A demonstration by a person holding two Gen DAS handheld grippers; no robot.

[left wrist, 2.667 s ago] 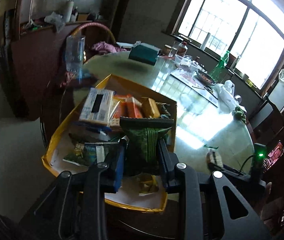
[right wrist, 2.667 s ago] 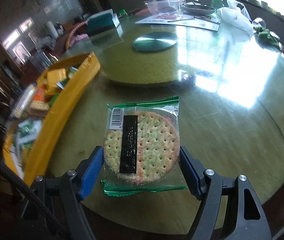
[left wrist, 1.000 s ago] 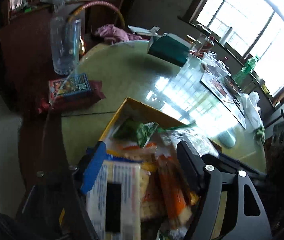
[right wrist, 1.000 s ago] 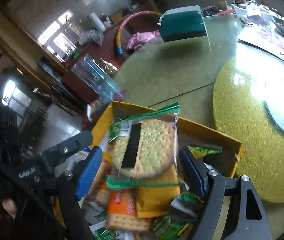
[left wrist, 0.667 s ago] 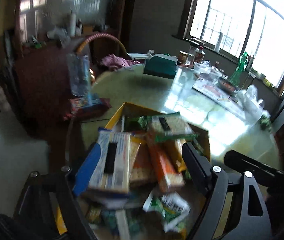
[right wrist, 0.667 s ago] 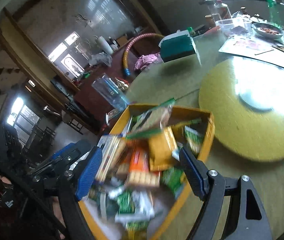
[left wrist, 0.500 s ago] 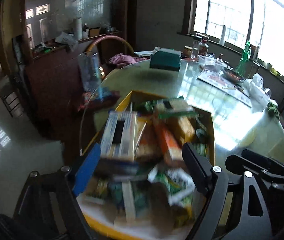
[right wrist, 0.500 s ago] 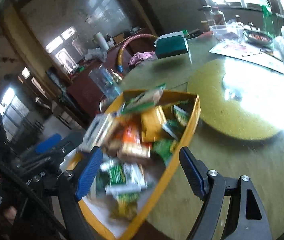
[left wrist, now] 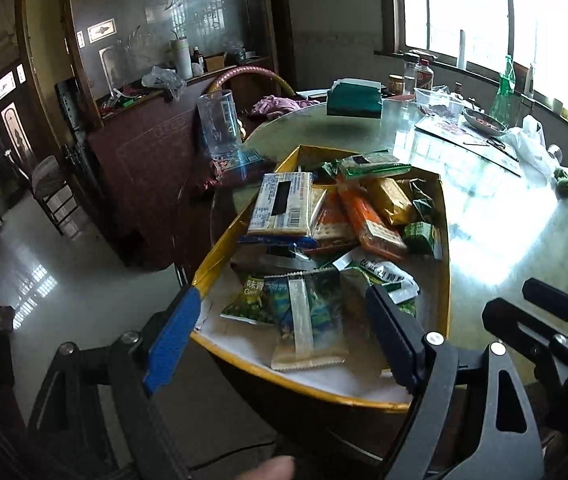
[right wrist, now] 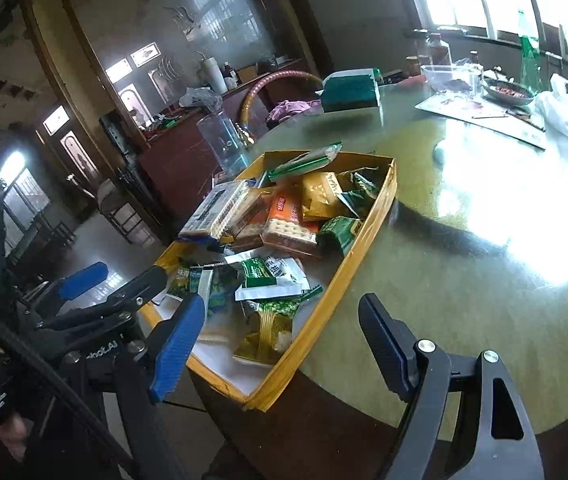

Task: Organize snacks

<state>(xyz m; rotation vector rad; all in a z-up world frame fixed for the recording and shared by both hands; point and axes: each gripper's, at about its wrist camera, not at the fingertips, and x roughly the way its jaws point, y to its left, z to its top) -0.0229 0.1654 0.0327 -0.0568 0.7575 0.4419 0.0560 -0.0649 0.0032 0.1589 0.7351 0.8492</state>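
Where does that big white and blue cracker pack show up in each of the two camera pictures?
Left wrist view: white and blue cracker pack, left of centre, on top of the pile in the yellow box.
Right wrist view: the pack lies on the box's left side.
Shared landmark: the teal box on the table beyond.

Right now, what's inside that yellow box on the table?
The yellow box holds a pile of snack packets: a blue-and-white cracker pack, orange ones, green wrappers. Whatever lies beneath the pile is covered.
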